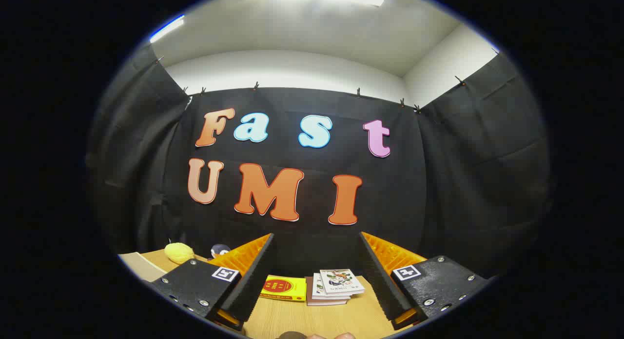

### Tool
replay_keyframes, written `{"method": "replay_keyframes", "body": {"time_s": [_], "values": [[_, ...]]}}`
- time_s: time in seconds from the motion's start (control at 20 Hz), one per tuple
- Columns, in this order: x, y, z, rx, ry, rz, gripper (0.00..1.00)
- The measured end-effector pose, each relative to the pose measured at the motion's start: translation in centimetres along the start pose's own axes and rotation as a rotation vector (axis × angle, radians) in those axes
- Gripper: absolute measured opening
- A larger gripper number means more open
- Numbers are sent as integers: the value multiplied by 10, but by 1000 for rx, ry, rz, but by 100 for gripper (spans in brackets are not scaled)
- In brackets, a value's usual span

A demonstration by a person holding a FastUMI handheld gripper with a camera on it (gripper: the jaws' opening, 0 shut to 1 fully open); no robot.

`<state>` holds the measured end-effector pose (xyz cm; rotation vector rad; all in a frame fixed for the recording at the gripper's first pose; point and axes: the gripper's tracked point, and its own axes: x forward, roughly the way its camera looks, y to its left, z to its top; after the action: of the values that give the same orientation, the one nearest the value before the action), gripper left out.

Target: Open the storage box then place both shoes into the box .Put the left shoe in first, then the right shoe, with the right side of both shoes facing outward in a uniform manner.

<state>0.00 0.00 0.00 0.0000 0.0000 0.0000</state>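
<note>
Tongs (316,266) spread wide, nothing between the fingers, held level and aimed at the booth wall above a wooden table (312,319); beyond the fingertips lie a yellow book (283,287) and a small stack of books (334,288), with a yellow plush toy (179,252) off past the left finger. Storage box and shoes: cannot place them from here; my read is the opening step hasn't begun, so tilt down, find the box lid first, keep the fingers apart until lined up square on its edge.
</note>
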Motion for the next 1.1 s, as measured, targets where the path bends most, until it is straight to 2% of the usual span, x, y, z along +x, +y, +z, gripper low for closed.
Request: {"method": "replay_keyframes", "body": {"time_s": [0.3, 0.5, 0.65, 0.9, 1.1], "values": [[-1, 9, 32, 14, 0, 53, 99], [0, -4, 57, 14, -15, 22, 99], [0, -1, 73, 43, -39, 41, 99], [-2, 8, 67, 52, -26, 90, 99], [-3, 31, 33, 126, 105, 161, 99]]}}
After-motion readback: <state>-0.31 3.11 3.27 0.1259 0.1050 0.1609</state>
